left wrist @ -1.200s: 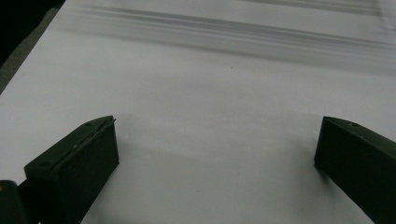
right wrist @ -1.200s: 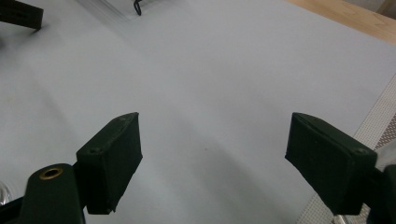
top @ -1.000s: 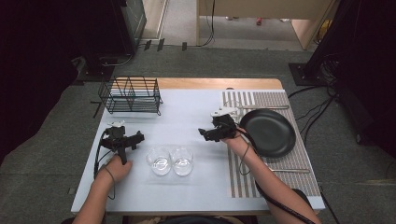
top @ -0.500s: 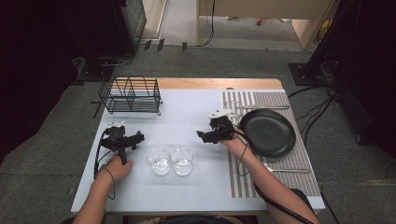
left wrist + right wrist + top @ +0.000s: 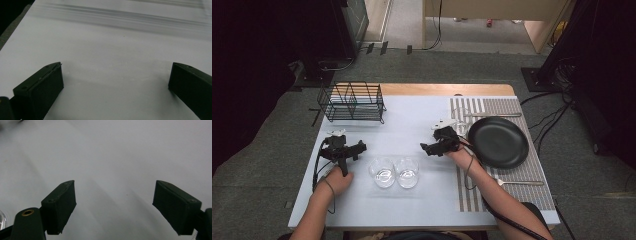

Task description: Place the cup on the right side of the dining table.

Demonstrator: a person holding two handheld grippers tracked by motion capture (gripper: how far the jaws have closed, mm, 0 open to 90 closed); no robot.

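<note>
My left gripper (image 5: 360, 147) rests low over the white table (image 5: 412, 120) at the left and points right; its jaws stand wide apart with nothing between them, as the left gripper view (image 5: 116, 75) confirms. My right gripper (image 5: 426, 148) hovers at mid-table, just left of the black plate (image 5: 498, 142), and points left. In the right gripper view (image 5: 115, 195) its jaws stand apart over bare table. Two clear glasses (image 5: 383, 172) (image 5: 407, 171) stand side by side between the two grippers, nearer the front edge.
A black wire rack (image 5: 352, 101) stands at the back left. The plate lies on a striped placemat (image 5: 512, 185), with a fork (image 5: 518, 182) near its front and another utensil (image 5: 492, 114) at its back.
The right gripper has drifted slightly toward the near side of the table. The left gripper has stayed put.
</note>
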